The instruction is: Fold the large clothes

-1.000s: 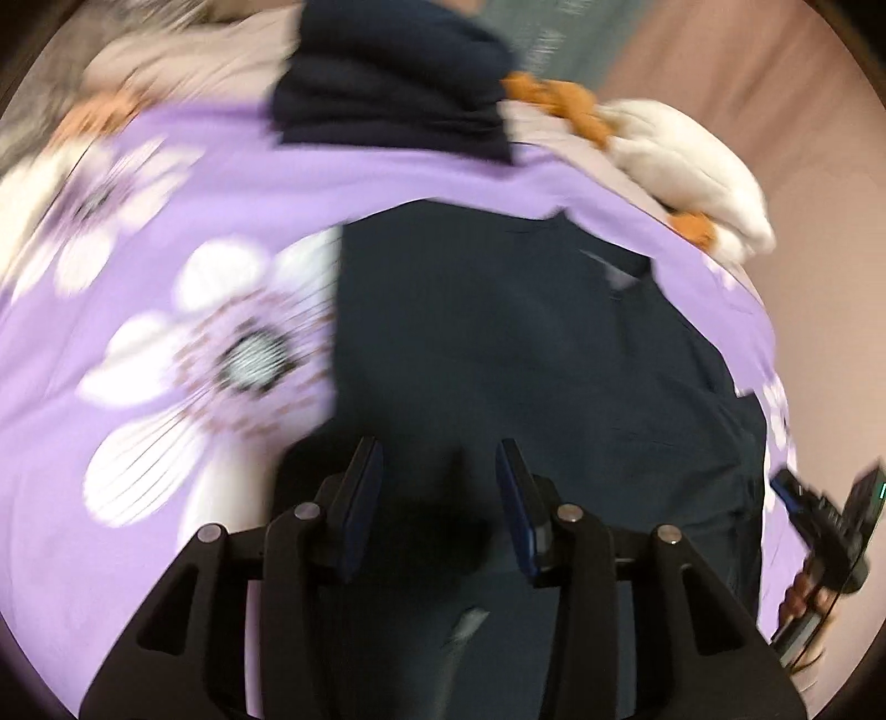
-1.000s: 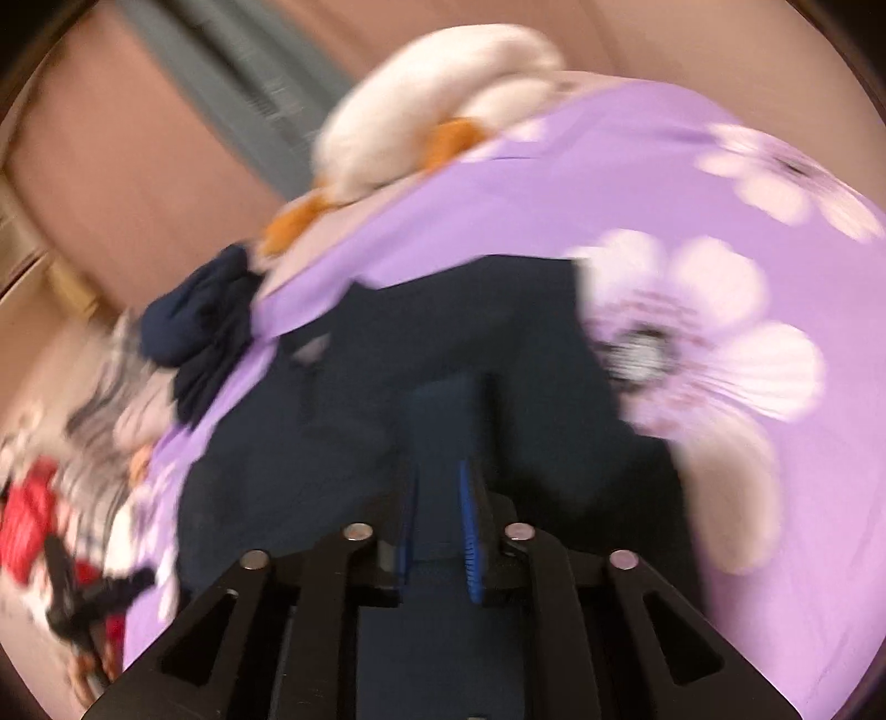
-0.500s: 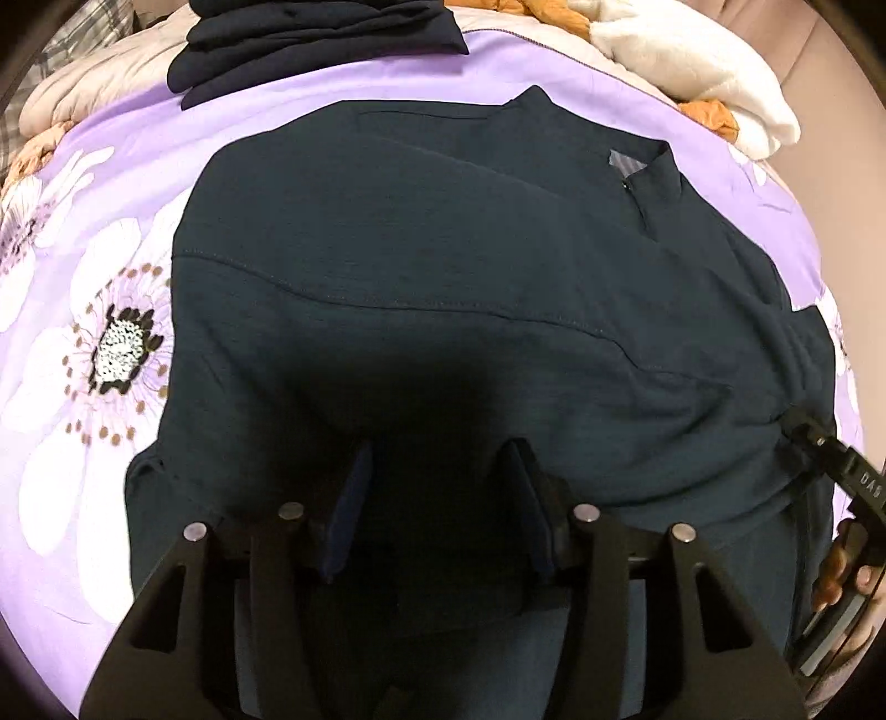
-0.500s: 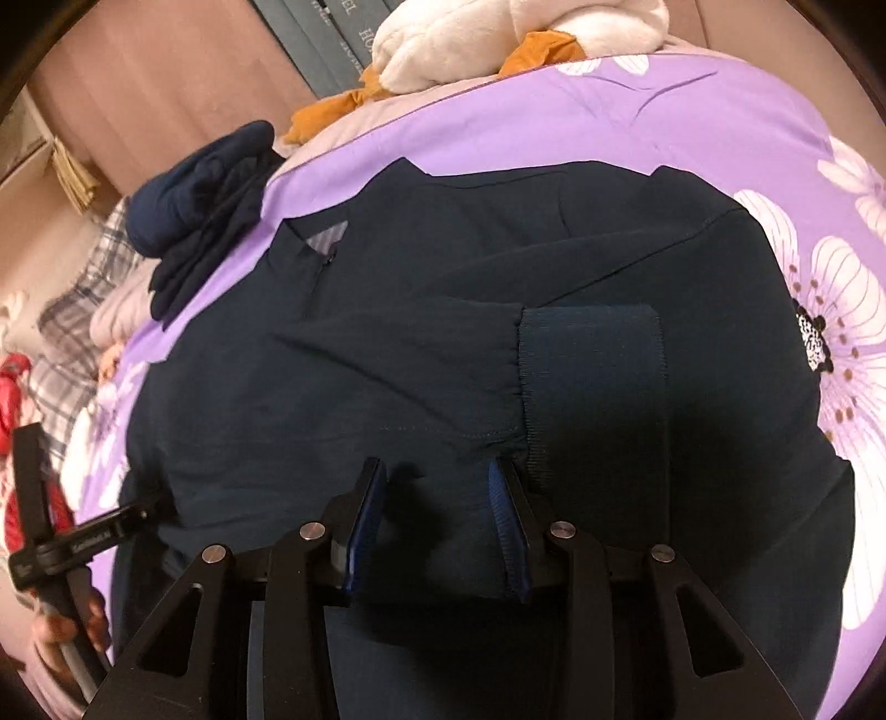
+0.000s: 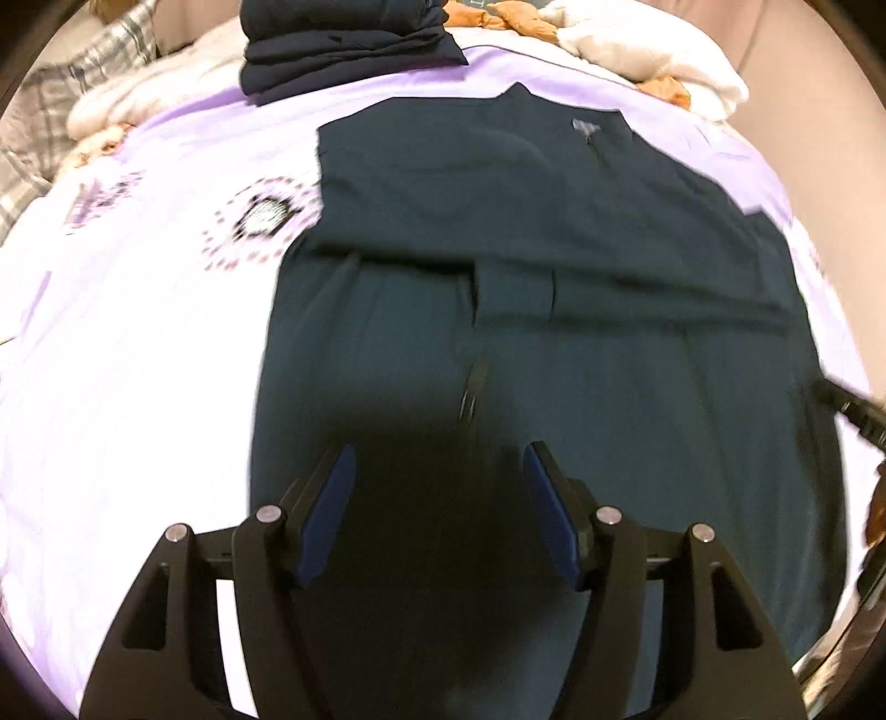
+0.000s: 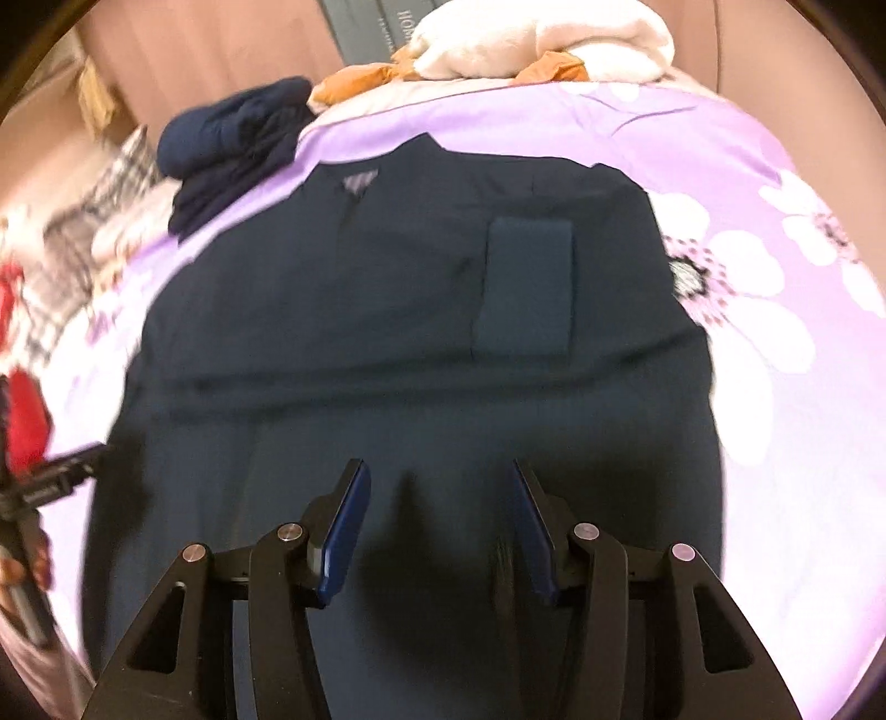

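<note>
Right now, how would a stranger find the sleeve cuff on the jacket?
Start from the purple flowered bedcover. A dark jacket lies flat on it. The sleeve cuff is the ribbed rectangle folded across the chest, slightly lighter than the smooth cloth around it.

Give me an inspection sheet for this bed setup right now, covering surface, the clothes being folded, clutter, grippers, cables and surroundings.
Surface: purple bedspread with white flower print.
Job's things: dark jacket spread flat, collar far from the cameras, one sleeve folded across the chest with its cuff on top.
Clutter: folded navy pile beyond the collar; white and orange bedding; plaid fabric; something red at the bed's edge, too blurred to identify.
Grippers: left gripper open above the jacket's lower part; right gripper open, likewise holding nothing.
Cables: nothing seen.
Surroundings: pinkish wall behind the bed.
</note>
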### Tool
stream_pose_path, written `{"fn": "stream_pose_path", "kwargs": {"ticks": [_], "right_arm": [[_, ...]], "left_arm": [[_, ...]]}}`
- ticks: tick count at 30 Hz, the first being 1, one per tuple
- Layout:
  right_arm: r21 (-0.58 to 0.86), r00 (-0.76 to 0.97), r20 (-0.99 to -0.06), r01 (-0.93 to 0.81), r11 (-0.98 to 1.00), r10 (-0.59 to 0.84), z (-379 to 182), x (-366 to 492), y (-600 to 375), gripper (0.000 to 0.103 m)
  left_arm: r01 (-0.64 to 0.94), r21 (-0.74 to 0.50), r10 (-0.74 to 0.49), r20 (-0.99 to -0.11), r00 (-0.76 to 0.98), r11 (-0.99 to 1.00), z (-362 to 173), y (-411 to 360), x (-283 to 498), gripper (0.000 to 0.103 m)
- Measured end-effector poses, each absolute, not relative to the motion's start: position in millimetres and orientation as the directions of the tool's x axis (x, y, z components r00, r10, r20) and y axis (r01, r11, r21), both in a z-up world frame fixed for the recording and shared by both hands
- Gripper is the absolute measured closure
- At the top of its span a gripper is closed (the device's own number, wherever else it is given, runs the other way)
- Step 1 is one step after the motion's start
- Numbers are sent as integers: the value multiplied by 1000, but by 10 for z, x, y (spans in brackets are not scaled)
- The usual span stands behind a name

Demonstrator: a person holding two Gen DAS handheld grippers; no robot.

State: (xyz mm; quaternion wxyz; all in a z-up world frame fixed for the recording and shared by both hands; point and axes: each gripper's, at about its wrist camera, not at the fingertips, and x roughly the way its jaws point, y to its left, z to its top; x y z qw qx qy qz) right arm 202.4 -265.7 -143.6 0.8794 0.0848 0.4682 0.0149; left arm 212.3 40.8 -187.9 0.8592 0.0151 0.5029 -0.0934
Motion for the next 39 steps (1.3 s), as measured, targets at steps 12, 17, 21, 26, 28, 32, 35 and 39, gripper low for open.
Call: {"fn": "stream_pose_path", "kwargs": {"ticks": [12, 17, 21, 26, 28, 32, 35, 39], "right_arm": [[134, 520, -847, 8, 991, 110, -1720, 1387, -2383, 53], [155, 540, -835, 40, 987, 109, -1701, 1246, -2361, 53], [177, 544, -830, 53, 983, 121, -1727, 1130, -2335, 53], [161, 543, -833, 60, 985, 103, -1769, 892, -2276, 52], [153, 542, -835, 58, 986, 98, -1777, 816, -2261, 52], [158, 539, -837, 69, 985, 97, -1777, 686, -2270, 51], [165, 535, -839, 79, 983, 98, -1777, 590, -2263, 51], [163, 526, -844, 73, 984, 101, -1774, 500, -2256, 51]], "left_arm": [[148, -11, -82, -875, 477, 989, -2181, 487, 1301, 40], [123, -26, -82, -877, 473, 992, -2135, 503, 1123, 40], [129, -11, -72, -875, 479, 992, -2136, 454, 968, 40], [138, 8, -61, -872, 486, 990, -2170, 442, 817, 36], [137, 9, -59, -871, 487, 991, -2178, 451, 772, 35], [137, 15, -54, -870, 490, 990, -2169, 462, 698, 35], [139, 14, -57, -870, 490, 990, -2149, 466, 612, 35], [148, 6, -67, -871, 487, 989, -2125, 497, 512, 35]]}}
